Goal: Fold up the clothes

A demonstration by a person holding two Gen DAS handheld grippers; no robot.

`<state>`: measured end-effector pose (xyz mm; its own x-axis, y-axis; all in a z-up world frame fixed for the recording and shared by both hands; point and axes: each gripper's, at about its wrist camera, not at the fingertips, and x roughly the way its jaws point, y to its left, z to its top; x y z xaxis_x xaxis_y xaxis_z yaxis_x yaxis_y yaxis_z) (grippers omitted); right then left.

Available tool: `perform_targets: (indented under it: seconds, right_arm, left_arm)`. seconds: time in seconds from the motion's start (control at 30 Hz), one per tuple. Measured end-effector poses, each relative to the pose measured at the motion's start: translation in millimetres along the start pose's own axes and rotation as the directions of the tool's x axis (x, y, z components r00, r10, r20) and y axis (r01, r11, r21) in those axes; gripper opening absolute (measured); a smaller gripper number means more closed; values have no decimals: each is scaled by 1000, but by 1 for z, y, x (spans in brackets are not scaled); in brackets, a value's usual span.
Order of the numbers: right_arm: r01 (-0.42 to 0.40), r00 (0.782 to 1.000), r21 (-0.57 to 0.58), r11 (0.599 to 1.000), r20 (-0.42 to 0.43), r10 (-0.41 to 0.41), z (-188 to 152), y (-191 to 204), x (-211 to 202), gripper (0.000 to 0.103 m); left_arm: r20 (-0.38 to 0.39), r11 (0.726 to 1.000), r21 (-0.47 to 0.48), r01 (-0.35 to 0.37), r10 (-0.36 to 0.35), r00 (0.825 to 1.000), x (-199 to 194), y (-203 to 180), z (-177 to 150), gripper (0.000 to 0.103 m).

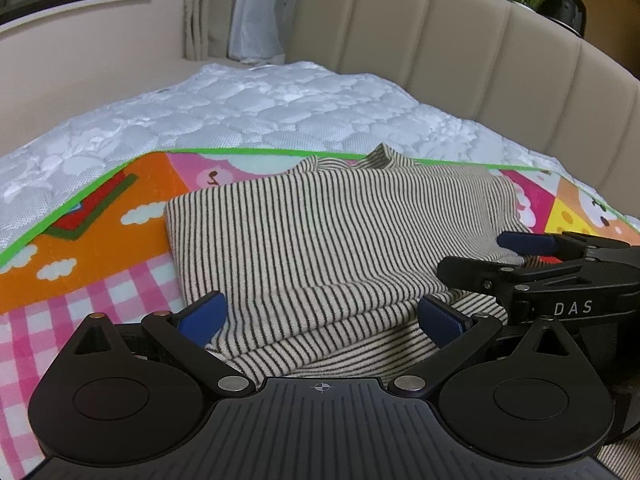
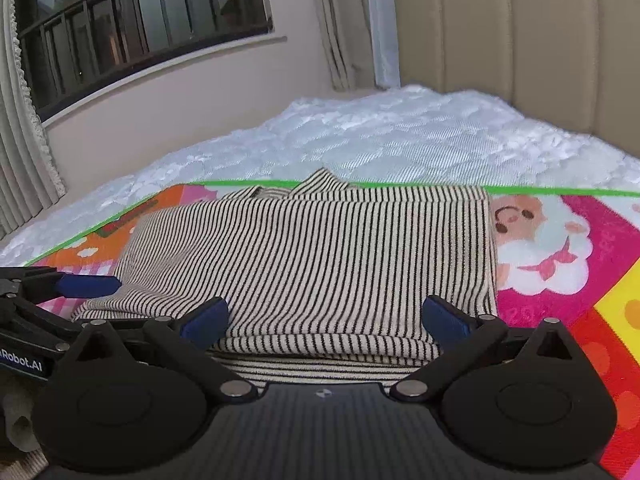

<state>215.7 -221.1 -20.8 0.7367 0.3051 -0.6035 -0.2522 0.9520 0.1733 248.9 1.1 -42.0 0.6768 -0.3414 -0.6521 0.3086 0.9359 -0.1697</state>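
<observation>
A cream top with thin black stripes [image 1: 320, 236] [image 2: 320, 256] lies partly folded on a colourful play mat, its collar toward the far edge and its sides turned in. My left gripper [image 1: 324, 318] is open, its blue pads wide apart over the top's near hem, where layered folds show. My right gripper [image 2: 326, 318] is open too, straddling the near hem on the top's right part. In the left wrist view the right gripper [image 1: 532, 258] reaches in from the right over the fabric. In the right wrist view the left gripper [image 2: 76, 286] enters from the left.
The play mat [image 1: 80, 248] [image 2: 560, 292] with a green border lies on a white quilted mattress [image 1: 260, 108] [image 2: 400, 136]. A beige padded headboard [image 1: 480, 52] [image 2: 520, 40] rises on the right. A wall with a barred window [image 2: 140, 20] and curtains stands behind.
</observation>
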Motion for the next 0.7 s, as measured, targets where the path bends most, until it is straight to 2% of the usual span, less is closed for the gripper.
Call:
perform_targets:
  seconds: [0.03, 0.13, 0.17, 0.23, 0.3, 0.37, 0.43, 0.53, 0.57, 0.63, 0.7]
  right_arm:
    - [7, 1000, -15, 1000, -17, -7, 3, 2, 1, 103]
    - [25, 999, -56, 998, -47, -27, 14, 9, -2, 103]
    - [26, 998, -71, 997, -47, -29, 20, 11, -5, 99]
    - [31, 1000, -121, 992, 4, -31, 36, 16, -15, 94]
    - [50, 999, -120, 992, 2, -50, 57, 20, -1, 84]
    - [69, 998, -118, 991, 0, -70, 78, 23, 13, 58]
    - [97, 995, -123, 988, -14, -99, 93, 27, 35, 54]
    - [150, 984, -137, 979, -75, -162, 95, 28, 81, 53]
    - [156, 980, -146, 977, -102, -172, 93, 29, 93, 43]
    - [156, 977, -190, 969, -114, -180, 91, 33, 102, 34]
    - [144, 979, -214, 966, -112, -171, 94, 35, 96, 18]
  left_arm:
    - [-2, 1000, -2, 2, -2, 1000, 0, 0, 0, 103]
    - [-25, 992, -124, -1, -2, 1000, -11, 23, 11, 103]
    - [-33, 986, -166, -2, -3, 999, -15, 31, 15, 103]
    - [-49, 969, -249, -6, -6, 999, -22, 47, 22, 103]
    - [-51, 948, -316, -26, 11, 999, -27, 64, 28, 103]
    - [-43, 931, -356, -84, 73, 996, -27, 82, 32, 103]
    - [-38, 910, -396, -125, 120, 992, -26, 97, 35, 103]
    - [-30, 881, -458, -124, 124, 992, -26, 115, 35, 103]
    - [-24, 877, -467, -115, 118, 993, -26, 118, 34, 103]
    - [-9, 871, -482, -97, 106, 994, -28, 123, 34, 103]
    - [14, 864, -497, -79, 99, 995, -30, 127, 34, 103]
